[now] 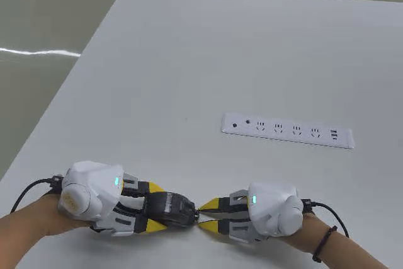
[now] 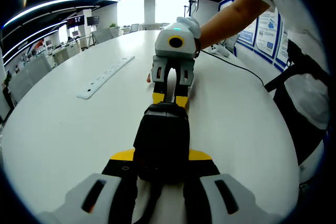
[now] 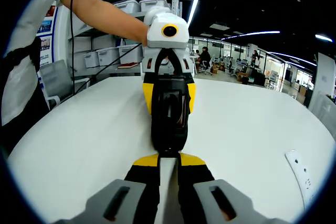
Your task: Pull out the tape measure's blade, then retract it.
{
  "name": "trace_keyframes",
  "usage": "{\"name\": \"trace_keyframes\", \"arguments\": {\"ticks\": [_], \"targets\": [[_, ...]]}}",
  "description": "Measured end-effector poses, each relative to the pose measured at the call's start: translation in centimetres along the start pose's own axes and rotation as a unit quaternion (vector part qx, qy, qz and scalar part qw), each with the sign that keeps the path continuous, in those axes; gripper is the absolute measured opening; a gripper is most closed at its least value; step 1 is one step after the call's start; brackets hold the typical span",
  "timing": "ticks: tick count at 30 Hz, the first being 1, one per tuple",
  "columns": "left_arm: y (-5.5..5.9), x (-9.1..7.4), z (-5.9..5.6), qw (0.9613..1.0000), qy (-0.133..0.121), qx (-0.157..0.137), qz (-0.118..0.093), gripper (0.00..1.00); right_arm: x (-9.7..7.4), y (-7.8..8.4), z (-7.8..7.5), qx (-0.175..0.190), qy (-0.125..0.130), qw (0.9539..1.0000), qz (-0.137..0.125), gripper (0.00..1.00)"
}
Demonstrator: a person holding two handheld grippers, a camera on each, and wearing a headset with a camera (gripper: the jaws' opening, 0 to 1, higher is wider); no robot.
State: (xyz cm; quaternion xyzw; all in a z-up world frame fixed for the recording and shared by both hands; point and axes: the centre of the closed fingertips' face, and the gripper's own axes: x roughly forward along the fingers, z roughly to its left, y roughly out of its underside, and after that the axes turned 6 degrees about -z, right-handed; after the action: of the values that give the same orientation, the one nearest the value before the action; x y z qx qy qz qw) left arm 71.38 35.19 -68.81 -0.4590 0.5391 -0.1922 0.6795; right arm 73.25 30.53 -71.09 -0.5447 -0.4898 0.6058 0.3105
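We find the tape measure (image 1: 176, 209) lying on its side on the smooth white workbench (image 1: 189, 61), directly between the two grippers, which face each other tip to tip. Its case is black, blocky with rounded corners, and matt. Any brand mark on it is too small for us to read.

The left gripper (image 1: 160, 207) has its yellow-tipped jaws spread to the width of the case and pressed against both flanks, so the case sits clamped between them with its front end projecting past the tips. The left gripper view shows the same hold from behind (image 2: 163, 155).

The right gripper (image 1: 203, 213) has its jaws drawn together until the yellow tips all but meet, right at the front end of the case. In the right gripper view (image 3: 168, 160) only a thin slit remains between them. We cannot tell whether the blade's end tab is pinched there.

A flat white power strip (image 1: 286, 130) with a row of sockets lies beyond the right gripper, well apart from the tape measure; its markings are unreadable.
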Motion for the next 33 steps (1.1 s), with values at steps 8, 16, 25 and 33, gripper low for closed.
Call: {"name": "trace_keyframes", "arguments": {"ticks": [8, 16, 25, 33], "targets": [[0.1, 0.0, 0.0, 1.0000, 0.000, 0.002, 0.001, 0.30, -2.6, 0.5, 0.8, 0.020, -0.019, 0.9996, 0.006, 0.00], [0.1, -0.1, 0.0, 1.0000, -0.001, 0.000, 0.005, 0.30, -1.1, -0.9, 1.0, 0.013, -0.023, 0.9995, -0.015, 0.00], [0.2, -0.1, 0.0, 1.0000, -0.002, -0.001, 0.005, 0.30, -1.3, -0.8, 1.1, 0.018, -0.025, 0.9994, -0.013, 0.00], [0.3, -0.1, 0.0, 1.0000, -0.002, -0.001, 0.008, 0.30, -1.2, -0.7, 1.3, 0.035, -0.025, 0.9990, -0.014, 0.12]]}}
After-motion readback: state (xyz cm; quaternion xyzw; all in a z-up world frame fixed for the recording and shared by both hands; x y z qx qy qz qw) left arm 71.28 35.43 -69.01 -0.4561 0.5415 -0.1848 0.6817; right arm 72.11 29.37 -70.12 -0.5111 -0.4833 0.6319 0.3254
